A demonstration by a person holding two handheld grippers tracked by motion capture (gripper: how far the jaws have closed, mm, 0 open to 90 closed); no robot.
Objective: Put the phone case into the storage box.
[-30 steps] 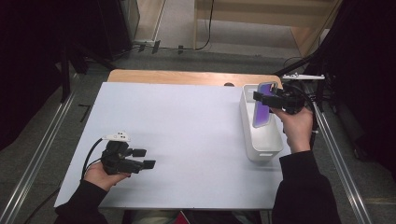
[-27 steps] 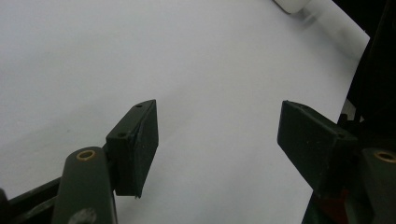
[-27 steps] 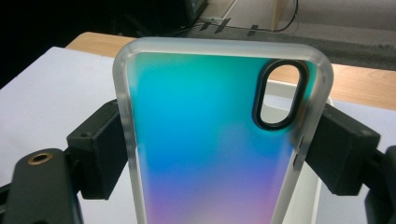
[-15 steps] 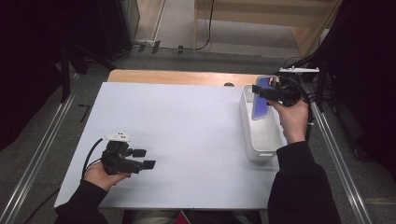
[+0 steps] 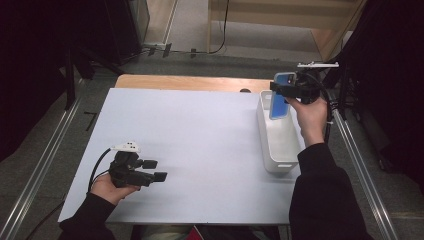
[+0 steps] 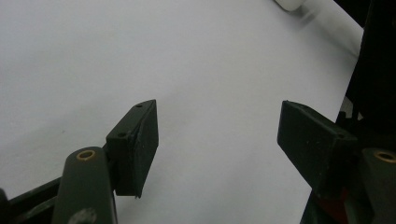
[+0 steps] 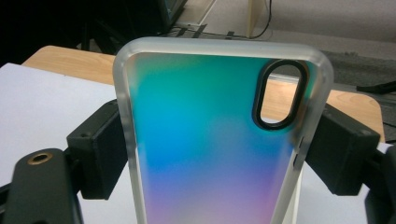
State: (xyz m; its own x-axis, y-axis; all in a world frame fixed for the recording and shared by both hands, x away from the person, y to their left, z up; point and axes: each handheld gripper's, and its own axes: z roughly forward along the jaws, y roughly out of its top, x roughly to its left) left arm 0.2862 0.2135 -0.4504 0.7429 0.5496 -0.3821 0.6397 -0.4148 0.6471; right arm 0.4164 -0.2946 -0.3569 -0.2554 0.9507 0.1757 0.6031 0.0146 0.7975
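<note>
The right gripper clamps a translucent phone case with a blue-to-purple iridescent back by its two long edges — long axis upright, oval camera cutout at the top. The case hangs above the far end of the white rectangular plastic bin. Well away from the bin, the left gripper rests on the pale table, jaws wide apart with nothing between them.

Teal-to-violet phone case, white bin
</note>
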